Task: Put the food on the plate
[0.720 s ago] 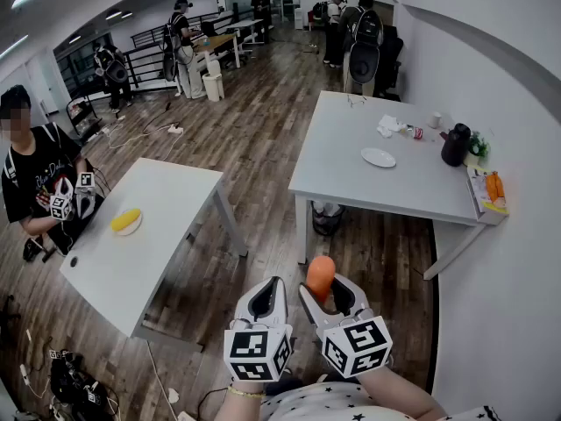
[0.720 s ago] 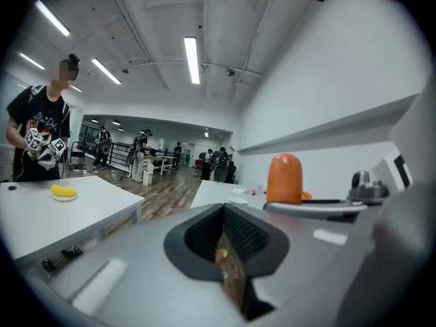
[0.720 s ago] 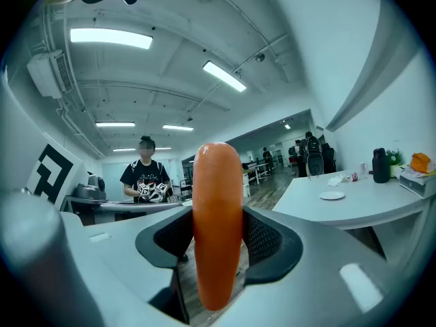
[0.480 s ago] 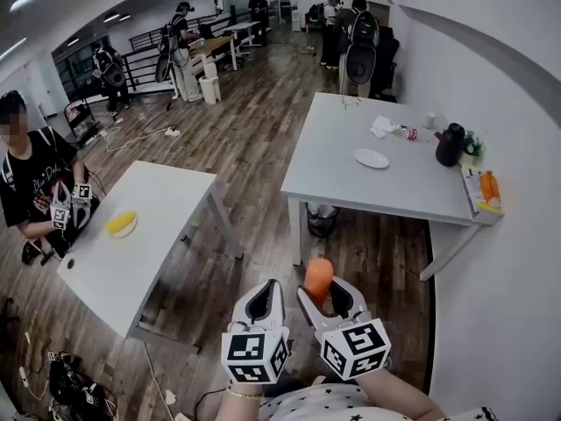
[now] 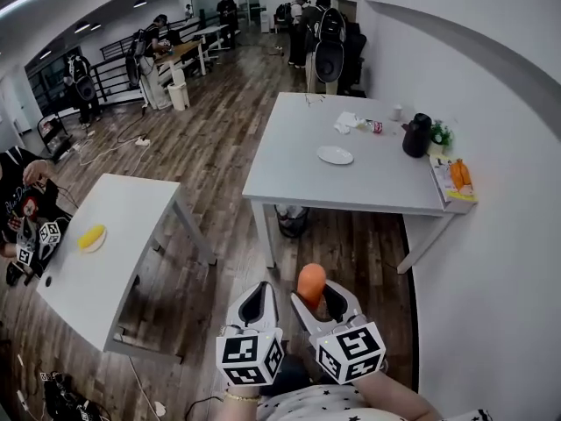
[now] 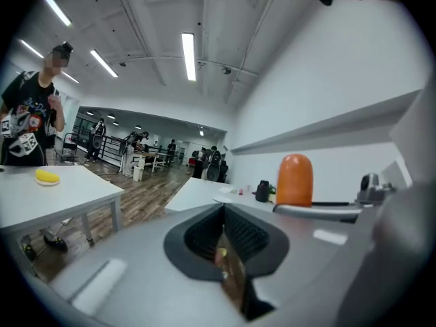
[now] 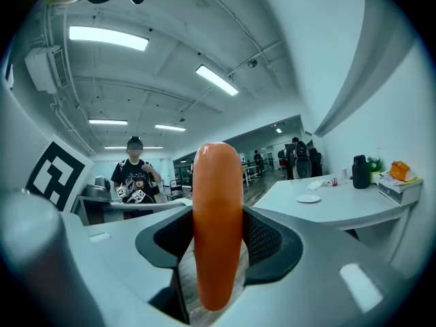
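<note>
An orange sausage [image 5: 310, 282] stands upright between the jaws of my right gripper [image 5: 321, 295], which is shut on it; in the right gripper view the sausage [image 7: 218, 223] fills the middle. My left gripper [image 5: 255, 303] hangs beside it, shut and holding nothing; in the left gripper view its jaws [image 6: 223, 251] meet, and the sausage [image 6: 294, 180] shows to the right. A small white plate [image 5: 335, 155] lies on the grey table [image 5: 298, 178] ahead, far from both grippers; the right gripper view shows the plate [image 7: 308, 199] too.
The table also carries a black jug [image 5: 415, 135], a crumpled tissue [image 5: 345, 123], a small can and an orange packet [image 5: 459, 175] at its right edge. A white table [image 5: 123, 235] at left holds a yellow item [image 5: 90, 237]. A seated person [image 5: 26, 209] holds grippers; several people stand far off.
The view has swung left and forward: the grey table with the plate now lies nearer the middle. Both grippers keep their places, the right one still closed on the sausage.
</note>
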Motion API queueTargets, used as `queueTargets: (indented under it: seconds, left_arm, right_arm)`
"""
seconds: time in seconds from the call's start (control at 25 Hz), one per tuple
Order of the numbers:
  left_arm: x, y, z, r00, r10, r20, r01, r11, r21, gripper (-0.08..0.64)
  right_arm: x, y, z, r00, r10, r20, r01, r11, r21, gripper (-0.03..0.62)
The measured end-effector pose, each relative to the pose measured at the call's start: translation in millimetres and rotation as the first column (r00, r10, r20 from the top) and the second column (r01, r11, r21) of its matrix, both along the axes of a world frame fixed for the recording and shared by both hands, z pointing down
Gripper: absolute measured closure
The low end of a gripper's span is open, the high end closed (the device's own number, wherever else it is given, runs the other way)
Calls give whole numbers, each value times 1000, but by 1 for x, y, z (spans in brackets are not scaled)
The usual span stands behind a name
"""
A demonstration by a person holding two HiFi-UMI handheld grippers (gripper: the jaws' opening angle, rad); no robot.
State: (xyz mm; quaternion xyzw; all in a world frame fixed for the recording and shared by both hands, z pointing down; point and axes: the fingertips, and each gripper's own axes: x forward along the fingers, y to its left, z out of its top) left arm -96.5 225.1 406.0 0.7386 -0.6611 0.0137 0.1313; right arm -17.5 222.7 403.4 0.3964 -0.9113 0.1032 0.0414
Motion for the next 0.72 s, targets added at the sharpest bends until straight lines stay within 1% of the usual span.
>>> queueTargets:
  seconds: [0.24, 0.44, 0.52, 0.6, 0.72]
  left_arm:
    - [30, -41, 3, 997, 76, 8, -76, 997, 2, 552]
    - [55, -102, 16, 989, 150, 5, -150, 989, -8, 552]
    - [64, -126, 25, 984, 178, 3, -178, 984, -24, 552]
    - [64, -146, 31, 980, 198, 11, -197, 980, -27, 552]
    - [52, -202, 18, 978, 207, 36, -207, 978, 18, 552]
  right_arm:
    - [39, -34, 7, 995, 96, 9, -95, 995, -16, 374]
    - [62, -88, 18, 989, 148, 4, -148, 989, -26, 374]
    - [66, -108, 24, 988, 155, -12, -155, 987, -36, 374]
    - [64, -127, 30, 986, 165, -21, -166, 985, -36, 374]
    - [55, -186, 20, 984, 177, -14, -177, 984, -6, 374]
